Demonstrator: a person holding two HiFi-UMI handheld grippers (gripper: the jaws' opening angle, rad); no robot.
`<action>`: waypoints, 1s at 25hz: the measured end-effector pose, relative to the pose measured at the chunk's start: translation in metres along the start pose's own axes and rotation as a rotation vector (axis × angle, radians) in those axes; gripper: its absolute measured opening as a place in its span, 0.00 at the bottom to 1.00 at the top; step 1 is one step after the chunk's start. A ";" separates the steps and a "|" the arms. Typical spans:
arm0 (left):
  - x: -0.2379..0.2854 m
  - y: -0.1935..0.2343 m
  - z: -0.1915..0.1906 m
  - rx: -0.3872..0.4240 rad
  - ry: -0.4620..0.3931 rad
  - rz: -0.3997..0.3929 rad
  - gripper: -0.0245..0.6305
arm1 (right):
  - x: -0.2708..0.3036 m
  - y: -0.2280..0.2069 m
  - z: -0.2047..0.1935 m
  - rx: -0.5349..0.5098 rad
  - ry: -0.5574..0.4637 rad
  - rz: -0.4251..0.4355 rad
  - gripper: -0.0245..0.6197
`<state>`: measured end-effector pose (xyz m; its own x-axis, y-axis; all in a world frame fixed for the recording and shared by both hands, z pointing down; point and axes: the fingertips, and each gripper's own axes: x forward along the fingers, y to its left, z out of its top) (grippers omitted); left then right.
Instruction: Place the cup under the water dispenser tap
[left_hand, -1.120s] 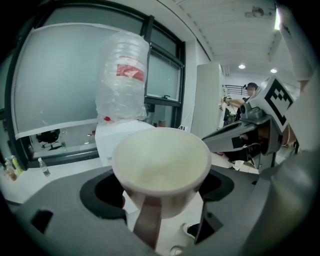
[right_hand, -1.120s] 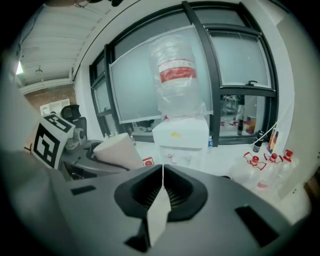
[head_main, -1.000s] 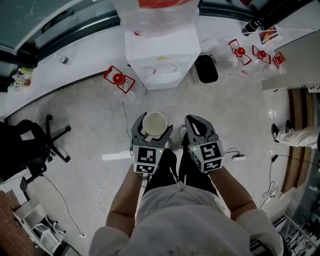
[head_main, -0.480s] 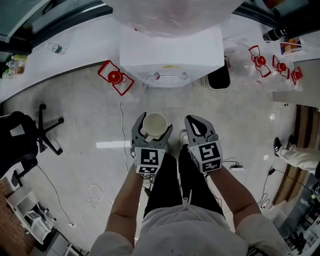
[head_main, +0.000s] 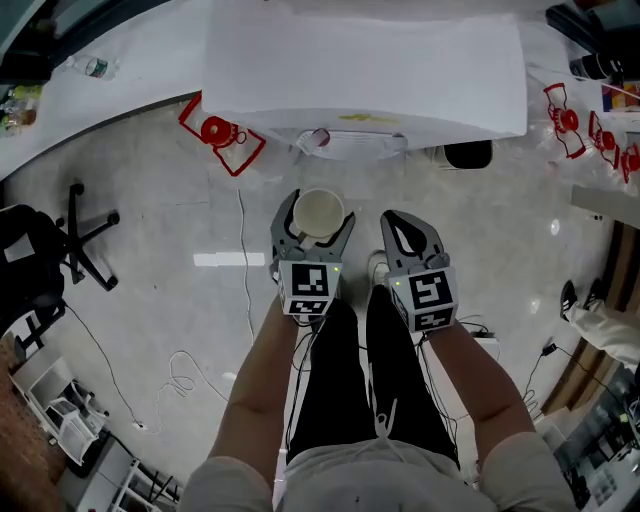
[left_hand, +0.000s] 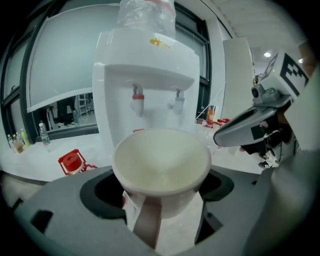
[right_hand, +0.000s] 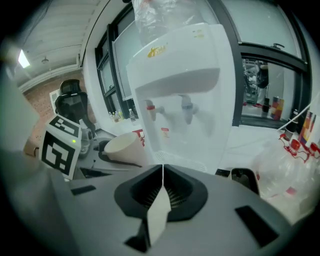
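A cream paper cup (head_main: 318, 212) (left_hand: 161, 167) stands upright between the jaws of my left gripper (head_main: 313, 226), which is shut on it. The cup also shows at the left of the right gripper view as the cup (right_hand: 125, 146). Straight ahead stands a white water dispenser (head_main: 365, 70) (left_hand: 145, 85) (right_hand: 182, 95) with a red tap (left_hand: 137, 104) (right_hand: 151, 109) (head_main: 320, 138) and a pale tap (left_hand: 176, 102) (right_hand: 187, 109) above a drip tray (head_main: 352, 146). The cup is short of the taps. My right gripper (head_main: 412, 238) is shut, empty, beside the left one.
Red-capped clear water bottles lie on the floor: one (head_main: 222, 132) left of the dispenser, several (head_main: 590, 128) at the far right. A black bin (head_main: 468, 154) sits right of the dispenser. An office chair (head_main: 50, 250) stands at left. Cables (head_main: 180, 375) trail on the floor.
I have stepped closer to the dispenser; it now fills more of the head view's top. Both grippers have advanced with me, the cup still held.
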<state>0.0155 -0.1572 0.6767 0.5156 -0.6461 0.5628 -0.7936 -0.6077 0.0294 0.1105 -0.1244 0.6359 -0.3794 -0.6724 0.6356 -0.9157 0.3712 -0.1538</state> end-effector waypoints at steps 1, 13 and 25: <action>0.008 0.004 0.000 -0.002 -0.006 0.001 0.72 | 0.006 -0.003 -0.005 0.003 0.001 0.000 0.08; 0.086 0.043 -0.010 -0.159 -0.044 0.074 0.72 | 0.058 -0.009 0.001 -0.012 -0.036 0.027 0.08; 0.114 0.059 -0.006 -0.043 -0.021 0.117 0.72 | 0.069 -0.009 -0.009 0.022 -0.027 0.015 0.08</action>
<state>0.0256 -0.2644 0.7478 0.4248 -0.7210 0.5475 -0.8616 -0.5076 0.0000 0.0933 -0.1688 0.6880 -0.3960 -0.6840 0.6126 -0.9126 0.3671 -0.1800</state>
